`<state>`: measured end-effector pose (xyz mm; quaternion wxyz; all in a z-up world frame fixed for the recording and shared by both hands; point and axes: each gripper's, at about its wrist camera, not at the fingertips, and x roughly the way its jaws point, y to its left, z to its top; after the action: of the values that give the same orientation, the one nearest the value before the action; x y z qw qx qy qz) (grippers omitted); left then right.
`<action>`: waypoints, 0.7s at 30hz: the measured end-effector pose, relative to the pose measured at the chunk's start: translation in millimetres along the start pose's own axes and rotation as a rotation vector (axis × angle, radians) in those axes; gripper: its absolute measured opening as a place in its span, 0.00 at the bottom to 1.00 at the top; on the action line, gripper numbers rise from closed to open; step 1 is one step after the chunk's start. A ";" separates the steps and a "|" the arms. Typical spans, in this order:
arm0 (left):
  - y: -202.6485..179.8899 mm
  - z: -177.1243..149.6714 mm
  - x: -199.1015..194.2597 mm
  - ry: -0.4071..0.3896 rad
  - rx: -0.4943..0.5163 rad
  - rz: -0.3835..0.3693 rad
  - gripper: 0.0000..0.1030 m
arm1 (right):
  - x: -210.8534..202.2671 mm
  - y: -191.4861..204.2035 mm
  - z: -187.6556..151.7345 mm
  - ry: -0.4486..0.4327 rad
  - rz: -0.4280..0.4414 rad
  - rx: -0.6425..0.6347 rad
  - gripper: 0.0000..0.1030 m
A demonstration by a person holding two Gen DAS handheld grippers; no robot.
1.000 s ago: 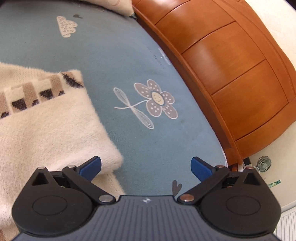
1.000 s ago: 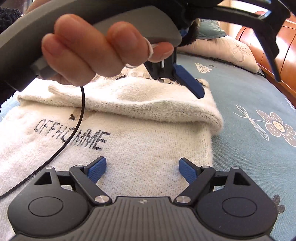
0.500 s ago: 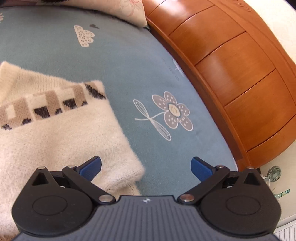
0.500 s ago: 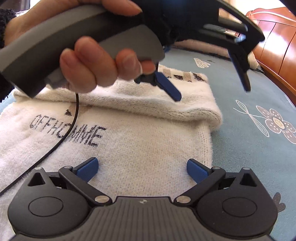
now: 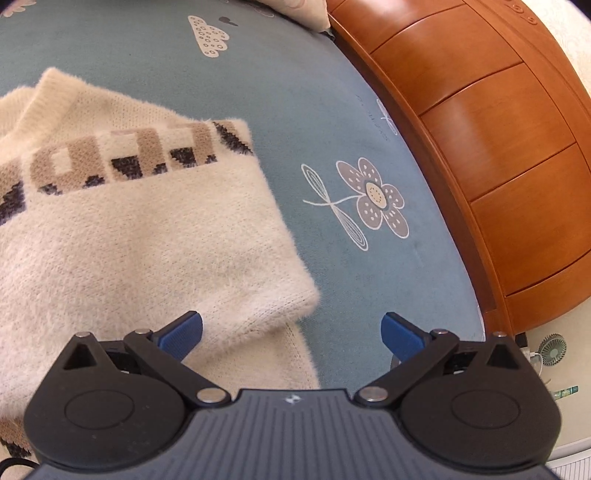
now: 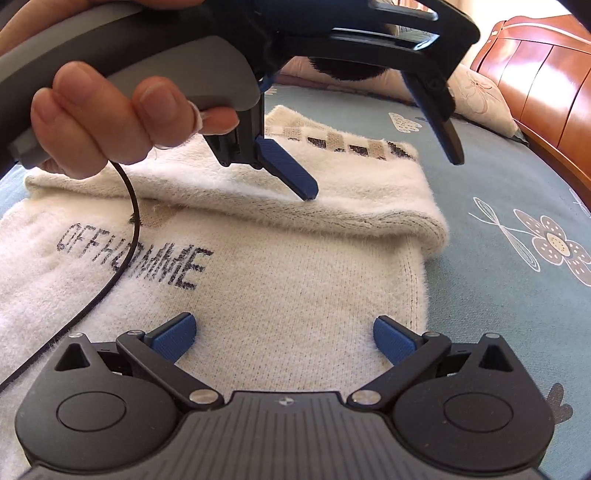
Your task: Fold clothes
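Sweater: a cream fuzzy knit sweater [image 6: 280,280] lies on the bed, one part folded over so a thick rolled fold edge [image 6: 332,214] runs across it.
Lettering: dark letters reading "OFFHOMME" [image 6: 133,254] sit on the flat lower layer, just below the fold.
Pattern band: a tan and black block pattern [image 5: 122,155] crosses the folded-over layer near its far edge.
Bed: a blue-grey bedsheet [image 5: 332,110] printed with a flower [image 5: 376,195] and a cloud shape [image 5: 210,35]; the sweater's corner ends just short of the flower.
Left gripper: the left gripper [image 5: 291,332] hangs over the sweater's folded corner, jaws wide apart and holding nothing; in the right wrist view one blue fingertip [image 6: 288,170] rests on or just above the fold, and contact cannot be told.
Left hand: the left hand [image 6: 122,110] wraps the grey handle, with a black cable [image 6: 110,273] trailing across the sweater.
Right gripper: the right gripper [image 6: 284,336] is over the flat lower layer near its right edge, jaws spread apart and empty.
Bed frame: an orange-brown wooden bed frame [image 5: 498,147] runs along the sheet's right side.
Pillow: a pale floral pillow [image 6: 480,96] lies at the far end beside the wood.
Fan: a small fan [image 5: 552,349] stands on the floor beyond the frame.
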<state>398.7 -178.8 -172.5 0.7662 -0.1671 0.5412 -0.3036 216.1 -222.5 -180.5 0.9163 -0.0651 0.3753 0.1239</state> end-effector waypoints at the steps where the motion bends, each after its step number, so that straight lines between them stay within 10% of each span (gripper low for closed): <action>1: -1.1 -1.8 4.5 0.012 0.006 0.021 0.99 | -1.4 0.4 -0.2 0.000 -0.001 0.002 1.00; 21: 26.8 -3.6 -47.7 -0.128 -0.083 0.105 0.99 | -2.6 10.4 -1.6 -0.015 -0.027 -0.049 1.00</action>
<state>392.0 -127.3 -154.8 0.8065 -0.1892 0.5112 -0.2291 210.4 -213.3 -180.1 0.9188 -0.0916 0.3643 0.1213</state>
